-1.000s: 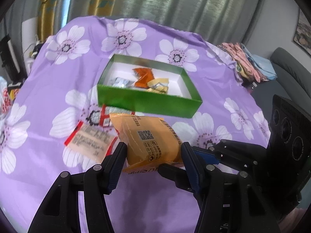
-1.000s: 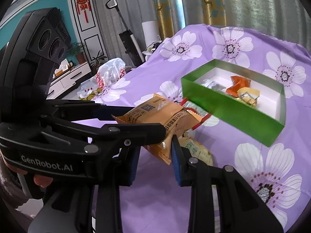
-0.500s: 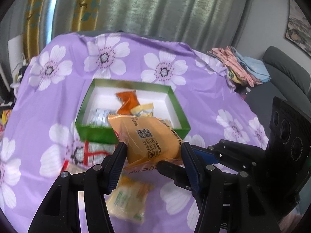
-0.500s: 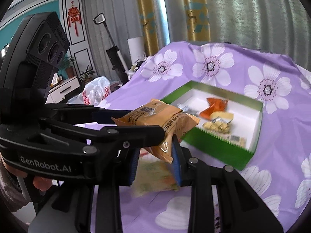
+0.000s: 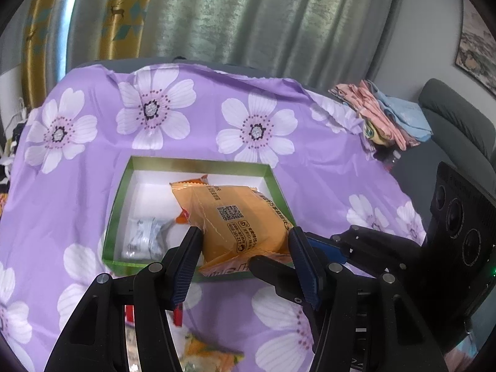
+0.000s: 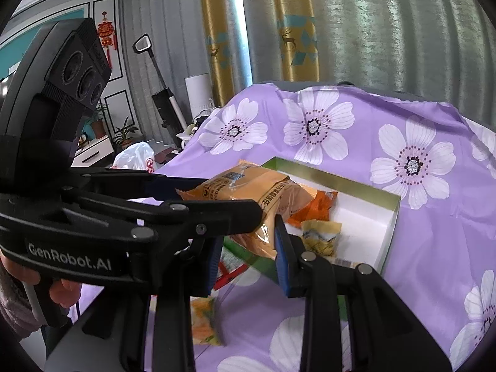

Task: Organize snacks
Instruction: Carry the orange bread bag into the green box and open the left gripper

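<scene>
An orange snack packet [image 5: 235, 223] with a QR code hangs in the air over the near half of the green box [image 5: 198, 164]. My left gripper [image 5: 245, 235] is shut on its two sides. My right gripper [image 6: 248, 248] is shut on the packet's [image 6: 248, 192] lower corner, and reaches in from the right [image 5: 297, 257] in the left wrist view. The left gripper [image 6: 223, 198] crosses the right wrist view and hides part of the grip. The white-lined box [image 6: 390, 223] holds a silver packet [image 5: 142, 238], a small orange packet [image 6: 316, 207] and a yellow packet [image 6: 319, 235].
A yellow-green packet [image 5: 210, 356] and a red-and-white packet [image 6: 229, 272] lie on the purple flowered cloth [image 5: 310, 161] in front of the box. Folded clothes [image 5: 381, 117] and a grey sofa [image 5: 458, 117] lie at the right. A hand [image 6: 62, 288] holds the left gripper.
Both grippers have carried the orange packet up and forward from the cloth to over the box. The loose packets have dropped to the bottom of both views.
</scene>
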Available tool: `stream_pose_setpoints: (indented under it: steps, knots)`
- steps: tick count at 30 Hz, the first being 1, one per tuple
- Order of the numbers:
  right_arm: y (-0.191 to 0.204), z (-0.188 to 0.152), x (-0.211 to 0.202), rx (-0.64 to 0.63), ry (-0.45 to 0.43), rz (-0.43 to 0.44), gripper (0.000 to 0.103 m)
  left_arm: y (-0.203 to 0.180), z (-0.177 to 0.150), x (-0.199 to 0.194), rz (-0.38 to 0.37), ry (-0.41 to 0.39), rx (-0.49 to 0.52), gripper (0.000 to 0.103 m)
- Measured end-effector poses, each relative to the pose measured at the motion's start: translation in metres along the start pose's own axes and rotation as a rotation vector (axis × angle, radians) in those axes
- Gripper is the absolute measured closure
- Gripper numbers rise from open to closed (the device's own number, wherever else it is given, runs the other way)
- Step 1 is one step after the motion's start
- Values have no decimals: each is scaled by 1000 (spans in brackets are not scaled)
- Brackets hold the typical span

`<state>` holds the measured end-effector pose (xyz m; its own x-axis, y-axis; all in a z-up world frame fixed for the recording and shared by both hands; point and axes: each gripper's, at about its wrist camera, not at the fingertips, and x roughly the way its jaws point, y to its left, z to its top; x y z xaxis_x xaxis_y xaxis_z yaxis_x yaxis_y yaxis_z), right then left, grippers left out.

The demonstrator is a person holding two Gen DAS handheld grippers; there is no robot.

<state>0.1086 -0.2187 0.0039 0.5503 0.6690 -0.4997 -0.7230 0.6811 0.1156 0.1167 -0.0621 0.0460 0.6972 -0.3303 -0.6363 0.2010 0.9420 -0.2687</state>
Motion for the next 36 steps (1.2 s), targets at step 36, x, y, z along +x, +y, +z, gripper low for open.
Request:
stream_pose_setpoints:
  steps: [36]
  knots:
    - [-63, -14, 81, 107, 186, -41, 71, 35, 10, 111, -31, 183, -82, 45]
